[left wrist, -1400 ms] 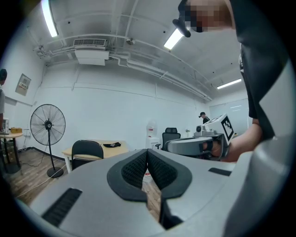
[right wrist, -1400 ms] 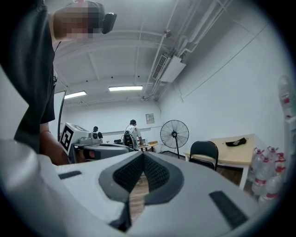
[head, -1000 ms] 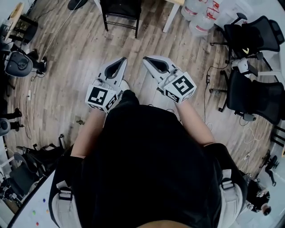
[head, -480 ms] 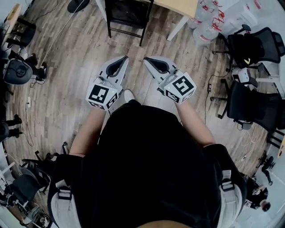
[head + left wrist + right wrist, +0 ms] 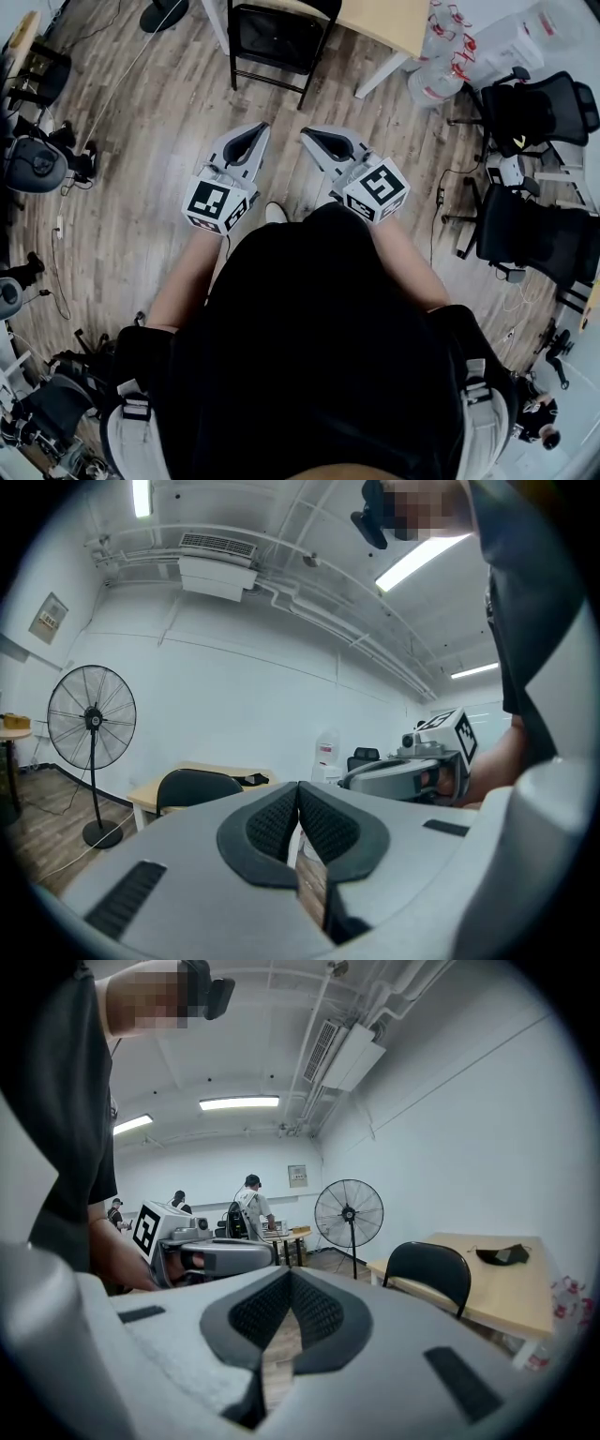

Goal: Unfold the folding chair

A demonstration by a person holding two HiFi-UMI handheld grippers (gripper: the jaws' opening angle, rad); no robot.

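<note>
A black chair (image 5: 277,42) on a black metal frame stands on the wood floor against a light wooden table (image 5: 380,19), well ahead of both grippers. The same chair shows as a dark rounded backrest (image 5: 197,785) in the left gripper view and to the right (image 5: 429,1274) in the right gripper view. My left gripper (image 5: 255,131) and right gripper (image 5: 314,134) are held side by side, pointing towards the chair, both shut and empty. Each gripper's pads meet at the tip (image 5: 298,794) (image 5: 289,1274). Each sees the other beside it: the right gripper (image 5: 412,771), the left gripper (image 5: 211,1255).
A standing fan (image 5: 91,728) (image 5: 349,1215) is left of the chair. Water bottles (image 5: 441,47) and two black office chairs (image 5: 534,89) (image 5: 534,225) stand at the right. Equipment and cables (image 5: 33,150) line the left side. People (image 5: 251,1204) stand at a far table.
The chair and table have come down the head view, nearer to me, as I walk forward. Both grippers keep their pose and stay shut.
</note>
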